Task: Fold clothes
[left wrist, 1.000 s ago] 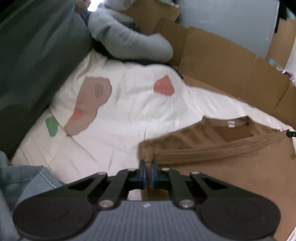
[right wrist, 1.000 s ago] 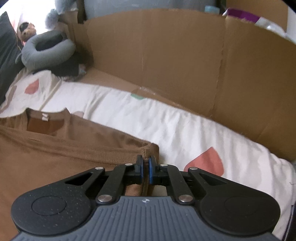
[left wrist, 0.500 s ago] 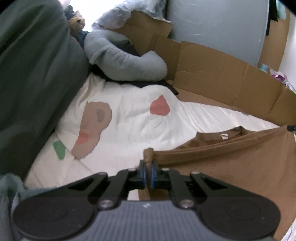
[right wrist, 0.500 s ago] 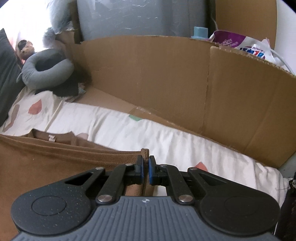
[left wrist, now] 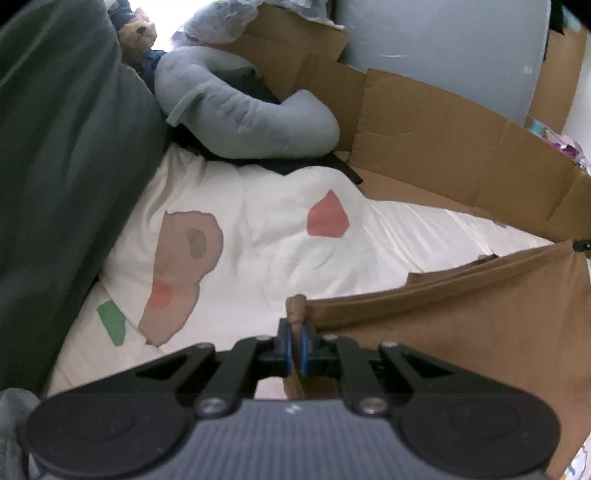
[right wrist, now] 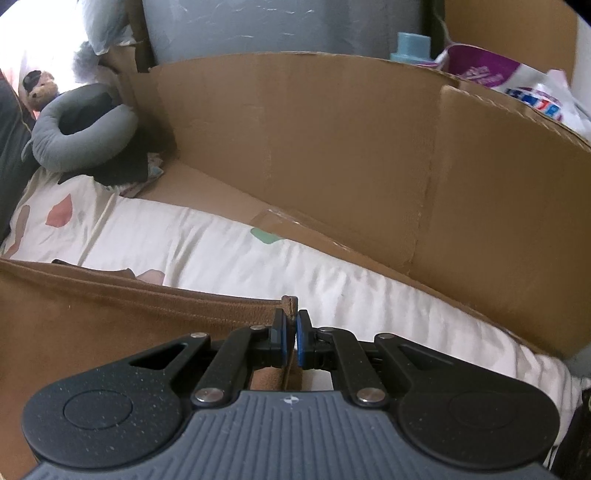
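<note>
While a corner of the brown garment point(left wrist: 480, 317) is pinched by the left gripper point(left wrist: 294, 332), the opposite corner is pinched by the right gripper point(right wrist: 290, 326); fabric is stretched above the white sheet point(left wrist: 280, 236).

Home, probably bedroom. White bed sheet point(left wrist: 280, 236) with coloured patches covers soft surface. Grey curved pillow point(left wrist: 236, 122) and teddy bear point(left wrist: 138, 31) lie at far end. Dark cushion point(left wrist: 55, 166) along one side. Cardboard sheets point(right wrist: 332, 155) stand along other side; plastic shopping bag point(right wrist: 532, 92) behind them.
</note>
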Motion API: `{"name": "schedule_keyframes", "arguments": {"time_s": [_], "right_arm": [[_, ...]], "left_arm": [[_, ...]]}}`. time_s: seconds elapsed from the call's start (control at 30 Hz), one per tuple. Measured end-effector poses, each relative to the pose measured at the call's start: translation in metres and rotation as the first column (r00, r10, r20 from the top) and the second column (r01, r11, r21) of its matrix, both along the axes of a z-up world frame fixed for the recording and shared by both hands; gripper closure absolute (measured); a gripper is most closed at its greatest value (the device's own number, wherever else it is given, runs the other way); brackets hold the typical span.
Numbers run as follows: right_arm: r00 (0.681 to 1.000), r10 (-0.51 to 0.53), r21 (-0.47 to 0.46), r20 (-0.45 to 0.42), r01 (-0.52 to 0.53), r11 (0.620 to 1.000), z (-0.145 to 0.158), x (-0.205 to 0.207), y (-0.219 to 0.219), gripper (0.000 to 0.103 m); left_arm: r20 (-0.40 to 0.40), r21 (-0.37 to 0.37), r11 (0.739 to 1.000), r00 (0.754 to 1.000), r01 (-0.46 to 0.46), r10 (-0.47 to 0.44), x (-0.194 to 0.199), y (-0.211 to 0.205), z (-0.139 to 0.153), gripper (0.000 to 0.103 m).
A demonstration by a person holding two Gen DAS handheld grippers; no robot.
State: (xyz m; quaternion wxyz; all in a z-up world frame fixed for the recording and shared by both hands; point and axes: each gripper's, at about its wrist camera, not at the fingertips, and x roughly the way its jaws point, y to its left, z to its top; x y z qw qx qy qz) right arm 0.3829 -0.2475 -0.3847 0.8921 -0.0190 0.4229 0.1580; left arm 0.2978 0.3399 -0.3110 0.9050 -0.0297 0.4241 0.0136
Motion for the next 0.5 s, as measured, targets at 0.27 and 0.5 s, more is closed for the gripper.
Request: {"name": "schedule_keyframes", "arguments": {"time_s": [0.27, 0.5], "right_arm": [[0.994, -0.006, -0.033, -0.113, 0.002, 0.999, -0.012, 0.028, 0.008, 0.099], [0.987, -0.075, -0.107, -0.144, 0.06, 0.993, -0.028, 0.033, 0.011, 0.1]], "left_arm": [[-0.075, 0.001, 1.0, 0.997, 0.0, 0.0, 0.027, 0.005, -0.017, 0.098], [-0.102, 0.022, 1.0, 0.995, -0.003, 0.005, 0.045, -0.003, -0.023, 0.098]]}}
